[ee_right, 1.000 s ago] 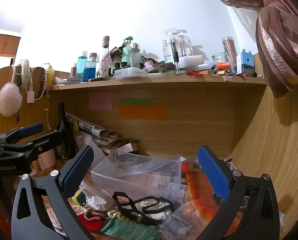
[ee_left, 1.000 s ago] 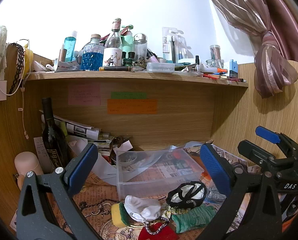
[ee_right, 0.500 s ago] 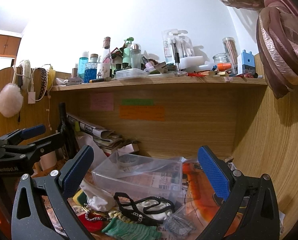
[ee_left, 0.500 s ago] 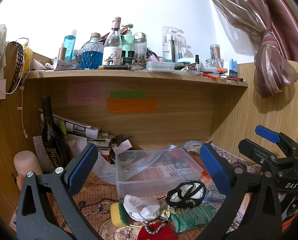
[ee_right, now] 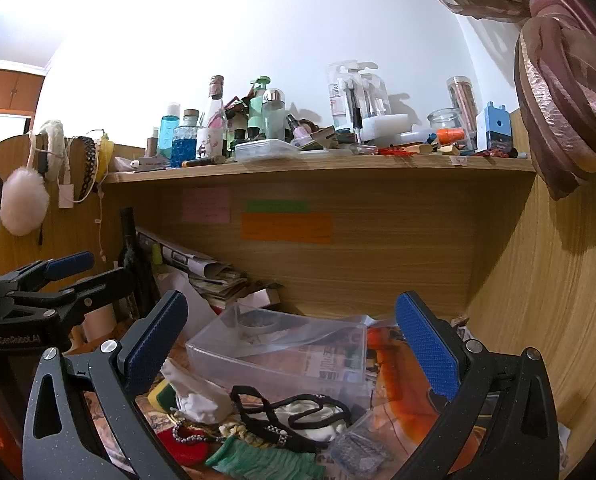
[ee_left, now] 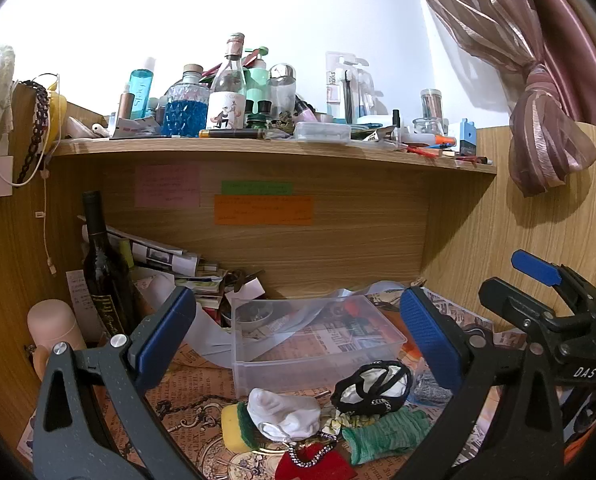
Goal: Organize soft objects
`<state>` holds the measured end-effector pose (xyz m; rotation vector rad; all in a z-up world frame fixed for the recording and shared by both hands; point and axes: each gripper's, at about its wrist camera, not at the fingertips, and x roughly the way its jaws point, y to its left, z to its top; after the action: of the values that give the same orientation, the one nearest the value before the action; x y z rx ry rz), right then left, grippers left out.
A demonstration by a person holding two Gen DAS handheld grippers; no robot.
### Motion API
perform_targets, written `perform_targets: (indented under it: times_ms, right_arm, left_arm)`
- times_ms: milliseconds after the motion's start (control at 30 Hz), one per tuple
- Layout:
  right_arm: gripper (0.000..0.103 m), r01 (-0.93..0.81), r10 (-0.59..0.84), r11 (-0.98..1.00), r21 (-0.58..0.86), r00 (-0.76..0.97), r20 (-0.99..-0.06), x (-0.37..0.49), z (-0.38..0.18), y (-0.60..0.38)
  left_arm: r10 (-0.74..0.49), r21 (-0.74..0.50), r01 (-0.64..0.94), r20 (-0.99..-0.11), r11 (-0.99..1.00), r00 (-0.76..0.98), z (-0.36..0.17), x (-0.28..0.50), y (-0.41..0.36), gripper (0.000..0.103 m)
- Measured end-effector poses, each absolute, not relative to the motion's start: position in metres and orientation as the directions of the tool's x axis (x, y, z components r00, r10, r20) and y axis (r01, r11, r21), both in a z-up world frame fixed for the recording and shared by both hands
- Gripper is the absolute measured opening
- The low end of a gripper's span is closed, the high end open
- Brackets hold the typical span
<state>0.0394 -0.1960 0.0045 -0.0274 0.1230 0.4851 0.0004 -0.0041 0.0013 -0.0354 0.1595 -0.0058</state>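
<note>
A heap of soft things lies on the desk in front of a clear plastic box (ee_left: 317, 340): a white sock (ee_left: 286, 412), a green knit cloth (ee_left: 385, 432), a black-and-white strappy piece (ee_left: 371, 386), a yellow sponge (ee_left: 234, 426) and a red pouch with a chain (ee_left: 309, 460). My left gripper (ee_left: 298, 332) is open and empty, held above and behind the heap. My right gripper (ee_right: 290, 340) is open and empty too. The right wrist view shows the box (ee_right: 282, 354), the green cloth (ee_right: 266, 460) and the strappy piece (ee_right: 294, 412).
A dark wine bottle (ee_left: 104, 268) and a pink cup (ee_left: 54, 328) stand at the left. Papers (ee_left: 166, 258) are piled against the back panel. The shelf (ee_left: 274, 148) above is crowded with bottles. A wooden side wall (ee_right: 557, 320) closes the right.
Both grippers have drifted very slightly; the scene sits a touch lower in the right wrist view. Nothing was taken or let go.
</note>
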Motion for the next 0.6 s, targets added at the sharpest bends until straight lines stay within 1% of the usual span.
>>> perform_targets:
  times_ms: [600]
  right_arm:
    - [0.103, -0.47, 0.466, 0.883, 0.0, 0.875, -0.132, 0.0399, 0.0047, -0.1918]
  left_arm:
    - [-0.009, -0.039, 0.003, -0.153, 0.999, 0.988, -0.0016, -0.0014, -0.0019, 0.103]
